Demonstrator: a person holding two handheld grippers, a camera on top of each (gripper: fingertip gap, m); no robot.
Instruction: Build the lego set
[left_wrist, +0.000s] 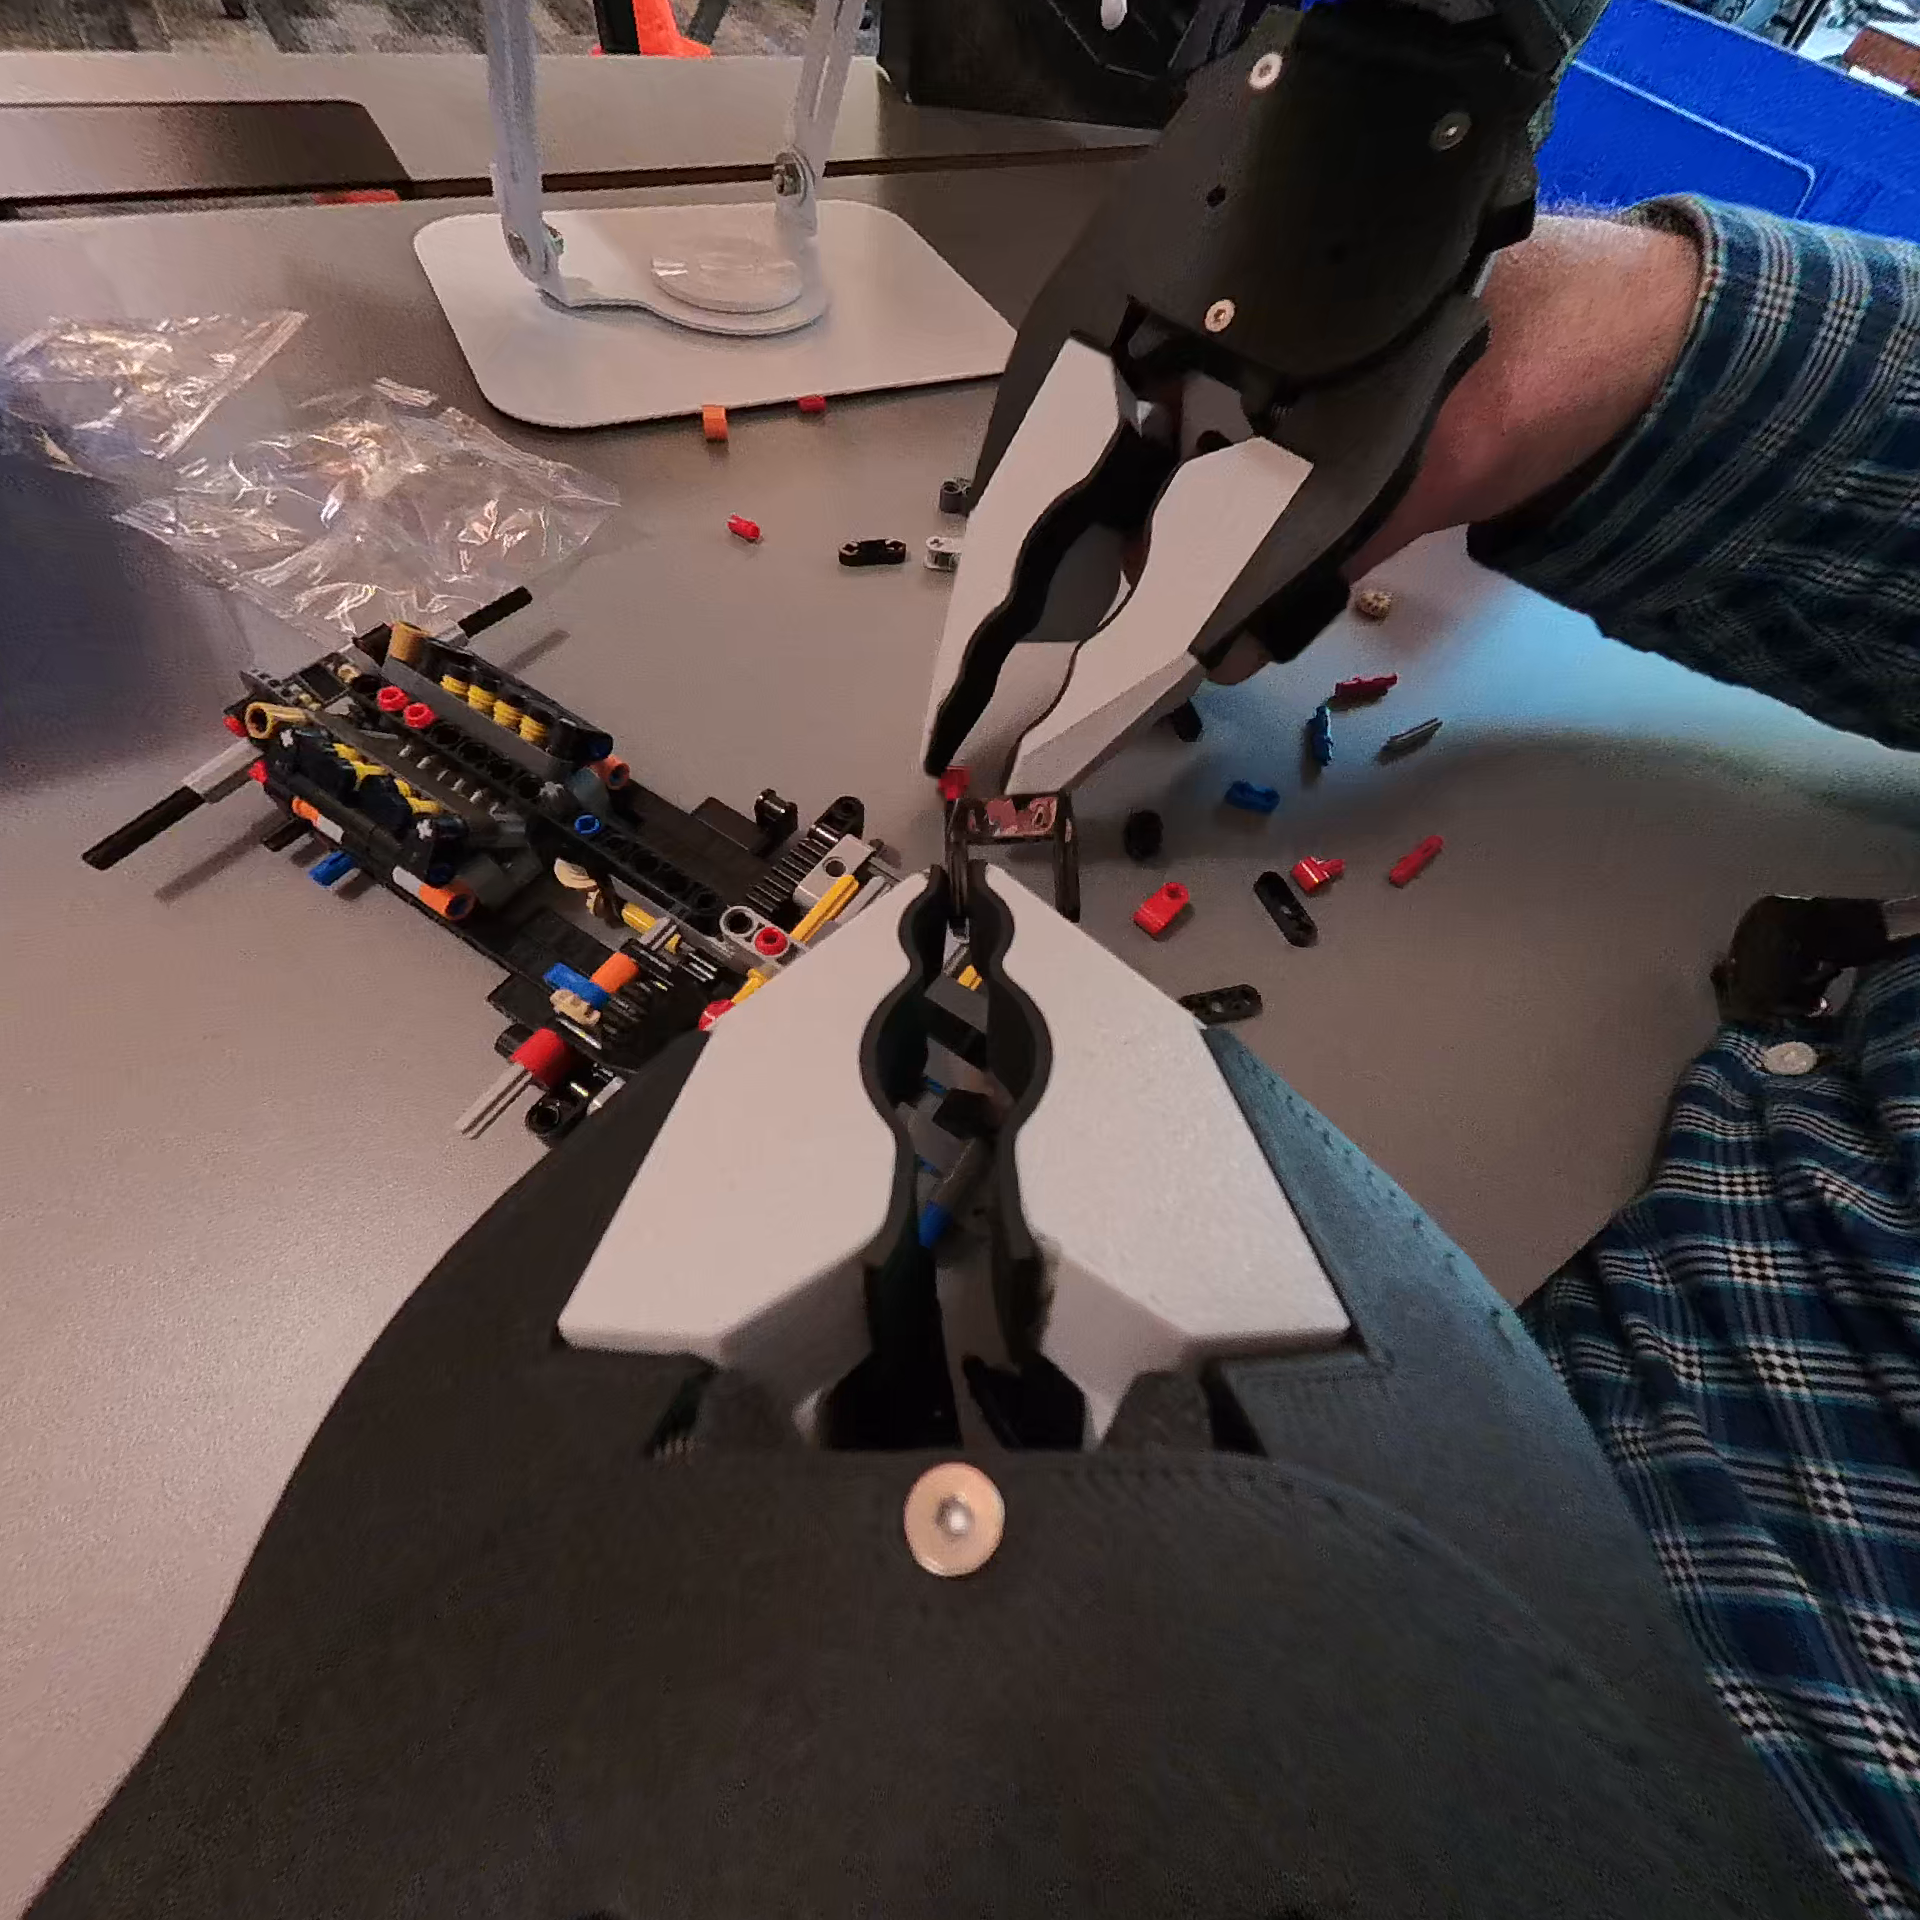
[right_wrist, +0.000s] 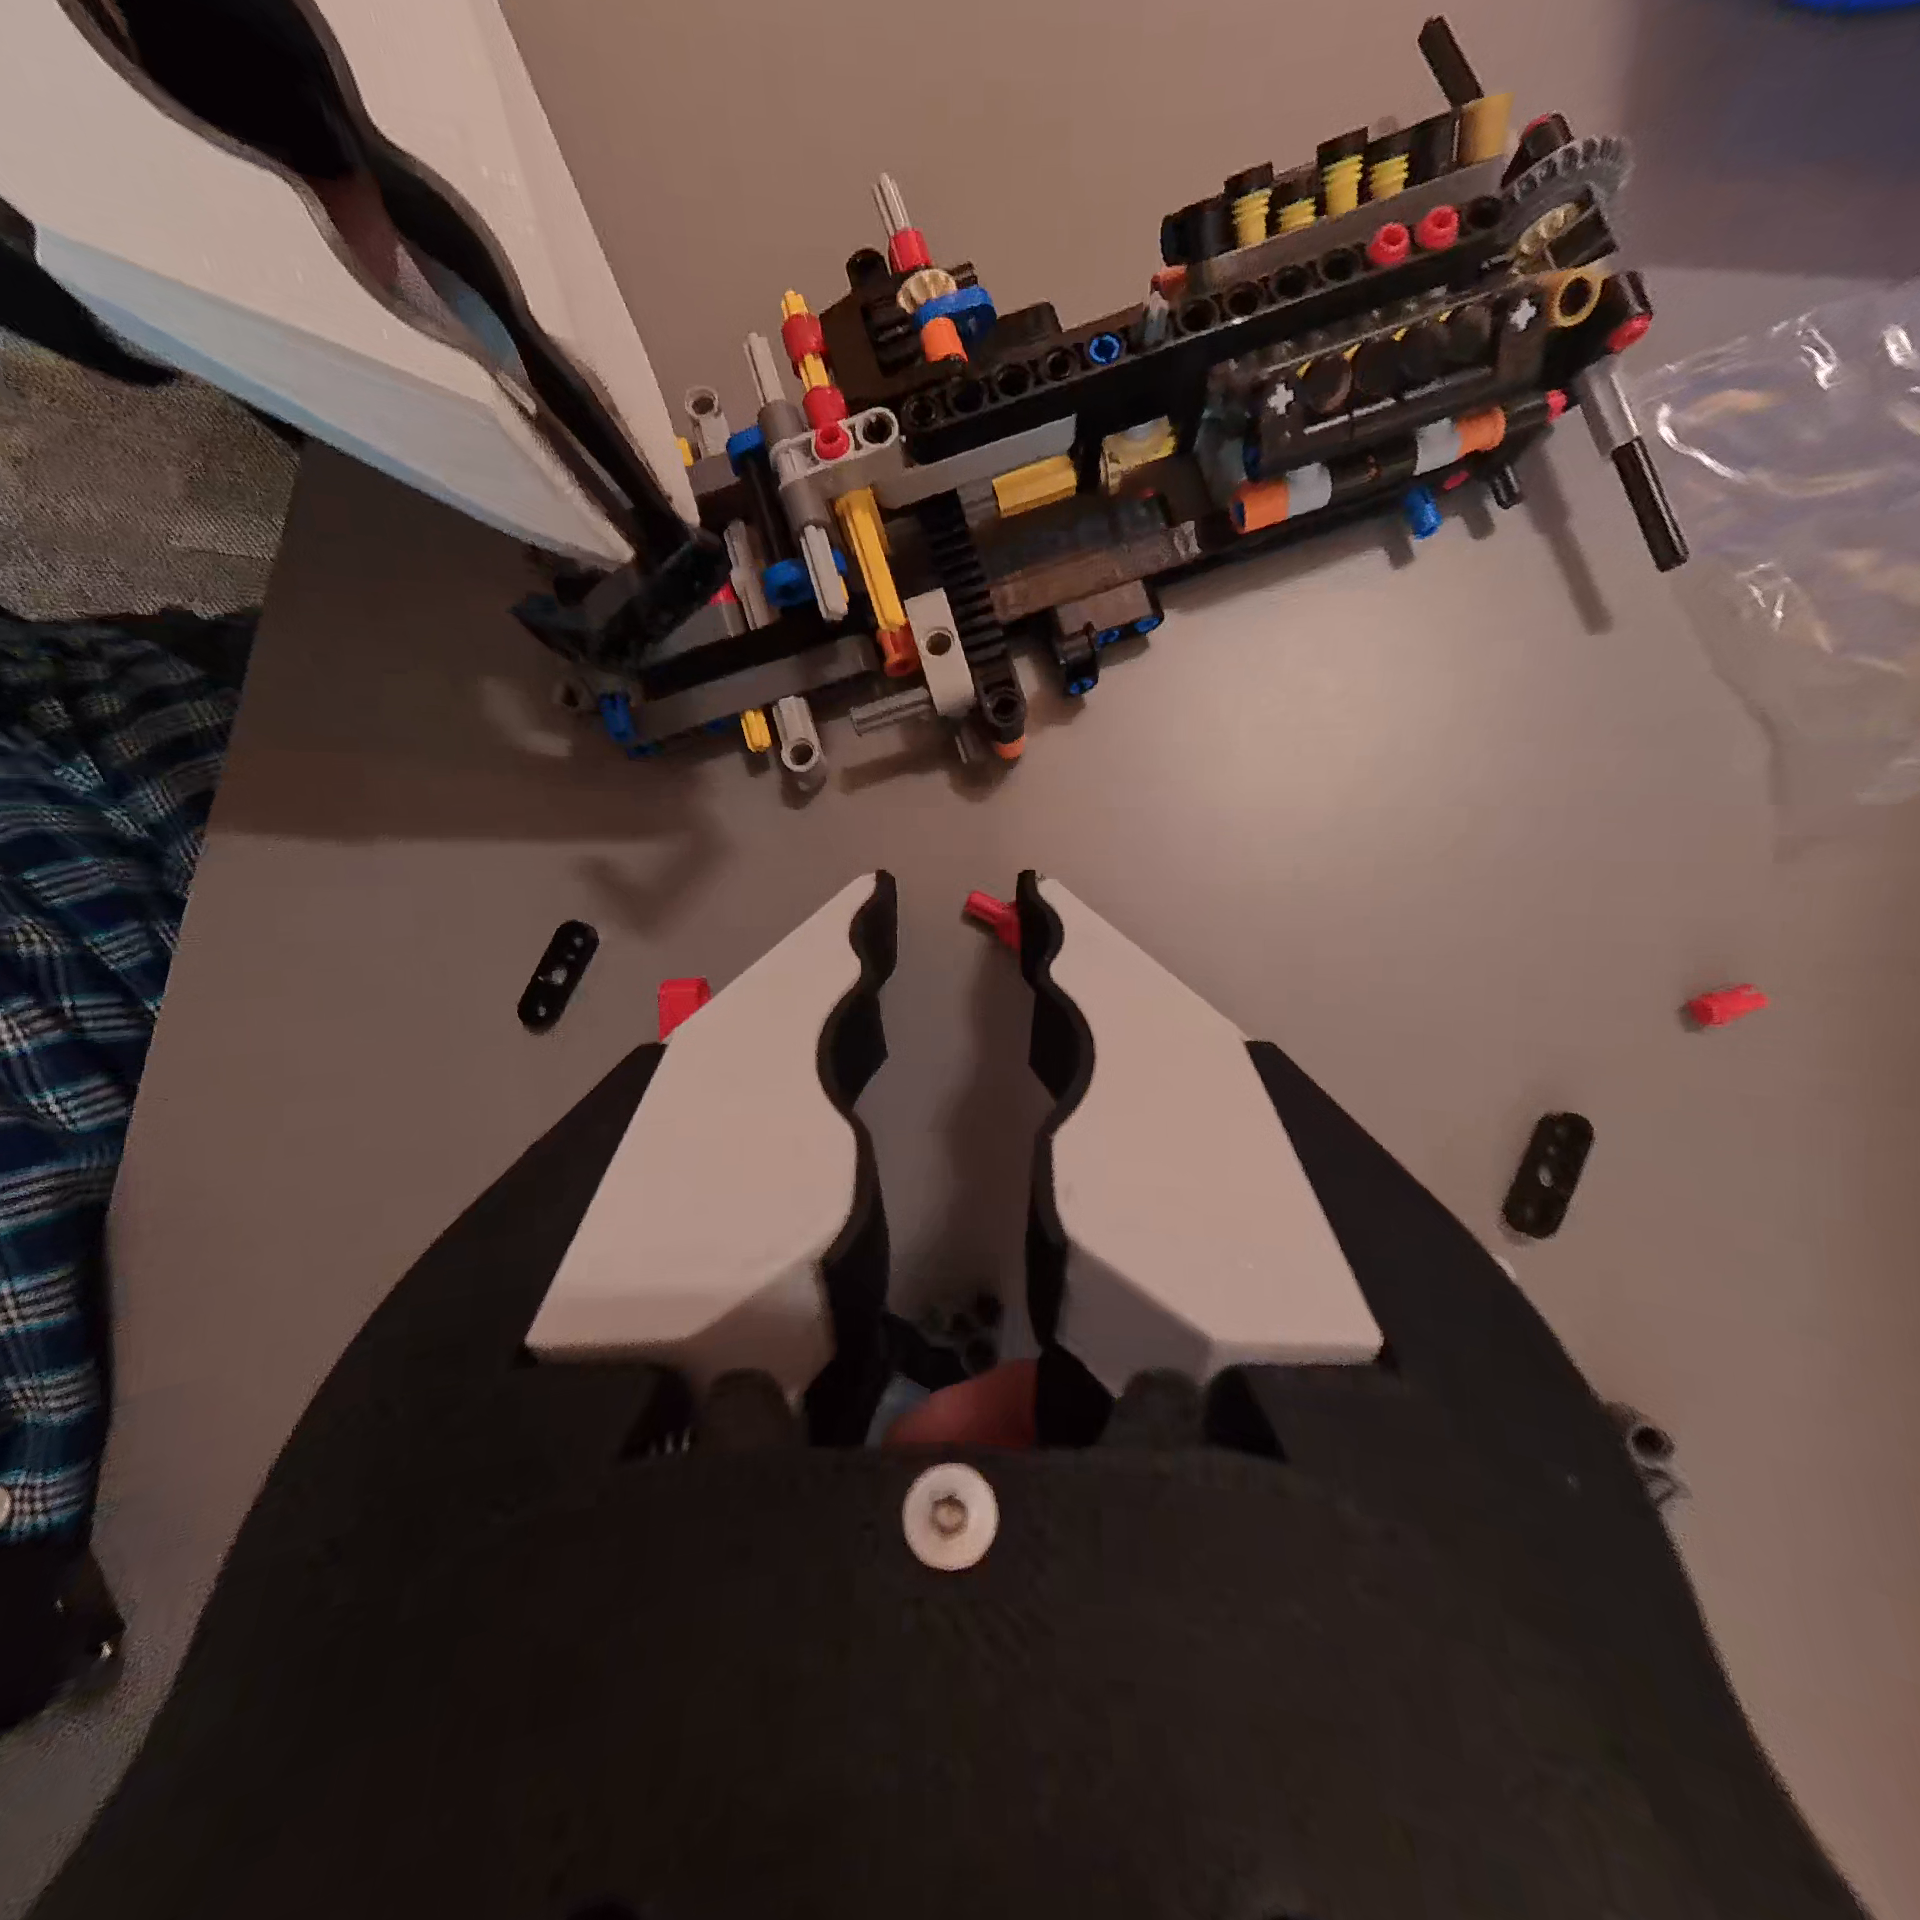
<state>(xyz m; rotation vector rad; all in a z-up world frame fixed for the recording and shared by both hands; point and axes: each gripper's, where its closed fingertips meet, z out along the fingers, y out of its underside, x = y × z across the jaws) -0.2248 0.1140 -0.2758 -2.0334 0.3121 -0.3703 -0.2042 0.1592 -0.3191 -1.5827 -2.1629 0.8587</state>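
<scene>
left gripper (left_wrist: 961, 894): clamped on black frame piece (left_wrist: 1023, 816) | right gripper (right_wrist: 956, 894): jaws apart, red pin (right_wrist: 989, 912) at one tip, touching frame | lego build (right_wrist: 1143, 468): on table (right_wrist: 1351, 831), left of grippers

left gripper (left_wrist: 961, 914): black textured body | pale grey wedge fingers (left_wrist: 790, 1122) with wavy black inner pads | silver screw (left_wrist: 953, 1519) at centre || right gripper (right_wrist: 956, 894): same build, white-capped screw (right_wrist: 950, 1515) || person: blue-and-white plaid sleeve (left_wrist: 1787, 457), black fingerless glove (left_wrist: 1299, 613)
</scene>
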